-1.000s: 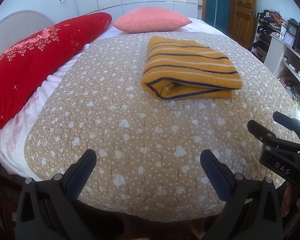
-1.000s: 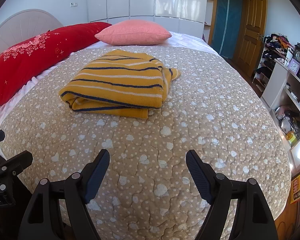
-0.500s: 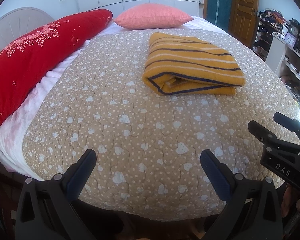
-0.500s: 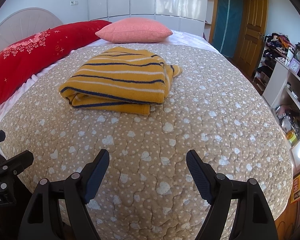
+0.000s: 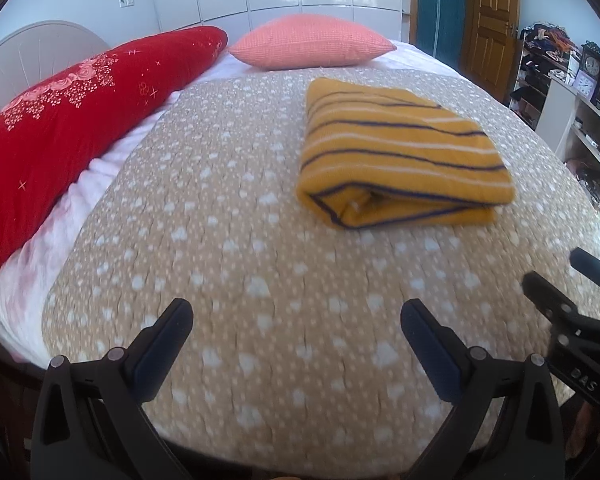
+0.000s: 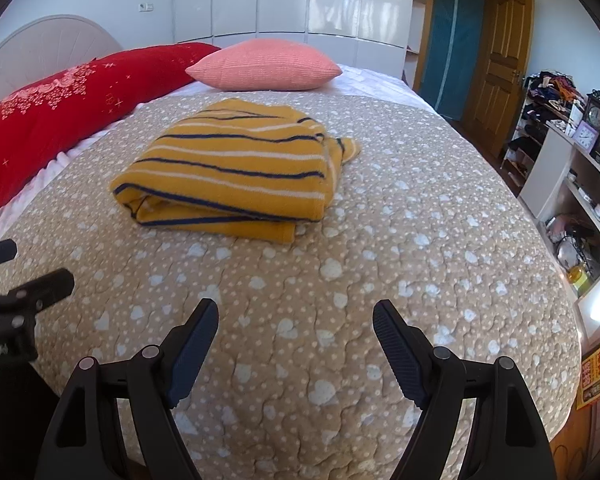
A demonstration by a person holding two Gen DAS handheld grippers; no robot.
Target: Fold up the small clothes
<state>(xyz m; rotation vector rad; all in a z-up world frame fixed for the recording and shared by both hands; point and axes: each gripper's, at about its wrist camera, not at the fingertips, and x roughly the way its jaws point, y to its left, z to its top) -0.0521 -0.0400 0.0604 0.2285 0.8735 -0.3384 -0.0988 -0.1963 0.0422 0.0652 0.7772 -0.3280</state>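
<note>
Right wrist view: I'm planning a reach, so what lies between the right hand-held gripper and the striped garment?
Only bare quilt. Nothing lies between the right hand-held gripper and the striped garment in the right wrist view.

We see the quilt [image 5: 260,280] blurred in the left wrist view. The red pillow [image 5: 60,128] runs off the frame at nine o'clock. At three o'clock, the shelf clutter [image 6: 572,240] is too small for us to identify. The folded sweater [image 6: 236,176] hides its inner layers.

bright daylight, glare on wardrobe doors [image 6: 336,8], left view blurred, fisheye-curved edges.
</note>
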